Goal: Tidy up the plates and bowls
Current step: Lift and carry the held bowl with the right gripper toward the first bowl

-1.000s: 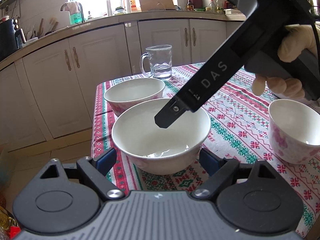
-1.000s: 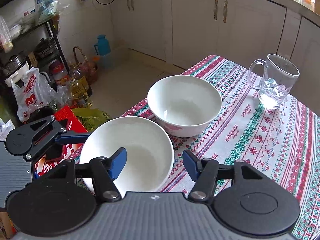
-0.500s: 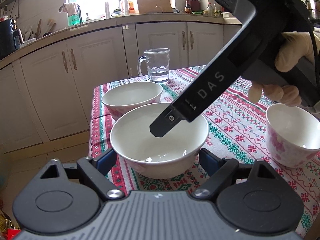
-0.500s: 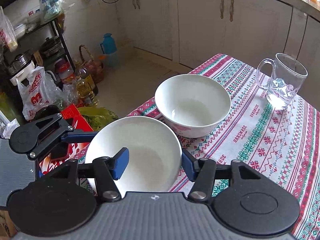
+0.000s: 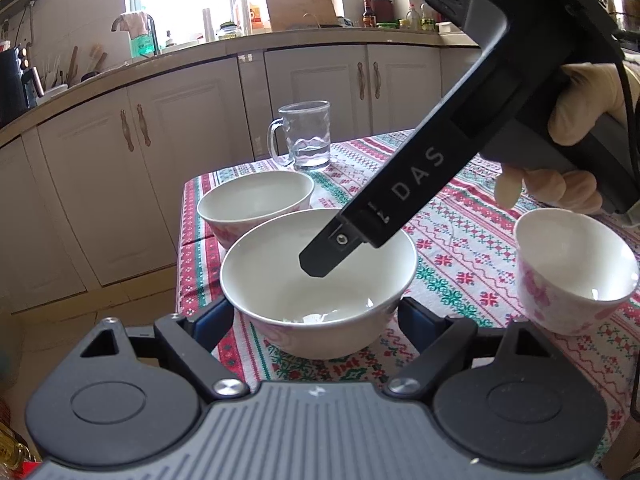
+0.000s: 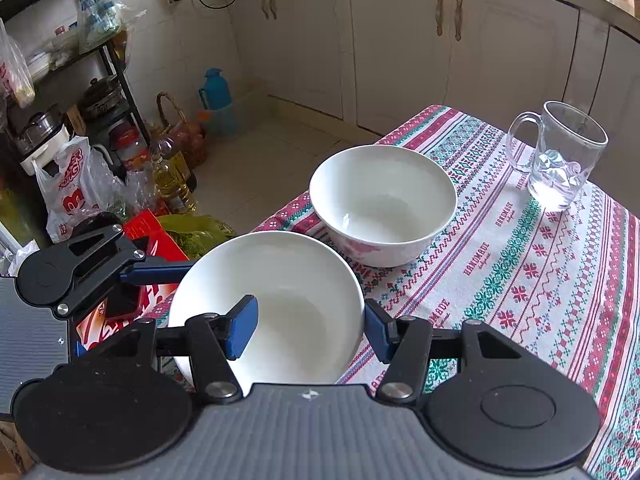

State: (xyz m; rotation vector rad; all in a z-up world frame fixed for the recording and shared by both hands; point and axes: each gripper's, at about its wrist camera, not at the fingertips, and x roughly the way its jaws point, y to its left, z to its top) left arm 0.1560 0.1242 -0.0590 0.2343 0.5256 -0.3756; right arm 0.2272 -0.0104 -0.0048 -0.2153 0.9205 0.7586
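A white bowl (image 5: 320, 280) with pink flowers sits at the near corner of the table; it also shows in the right wrist view (image 6: 280, 304). My left gripper (image 5: 316, 320) is open, with one finger on each side of this bowl. My right gripper (image 6: 308, 326) is open across the bowl's rim, its left finger (image 6: 240, 326) inside and its right finger (image 6: 378, 334) outside. A second white bowl (image 5: 256, 202) stands just behind it, also seen from the right wrist (image 6: 382, 204). A third, smaller bowl (image 5: 572, 276) stands to the right.
A glass mug (image 6: 558, 156) with a little water stands at the far end of the patterned tablecloth (image 6: 540, 280). White cabinets (image 5: 160, 160) lie beyond the table. Oil bottles (image 6: 176, 184), bags and a red box (image 6: 148, 236) crowd the floor left of the table edge.
My right gripper has closed in around the near bowl's rim, its right finger now close to the outer wall. My left gripper has stayed around the bowl, and the bowl has not moved.
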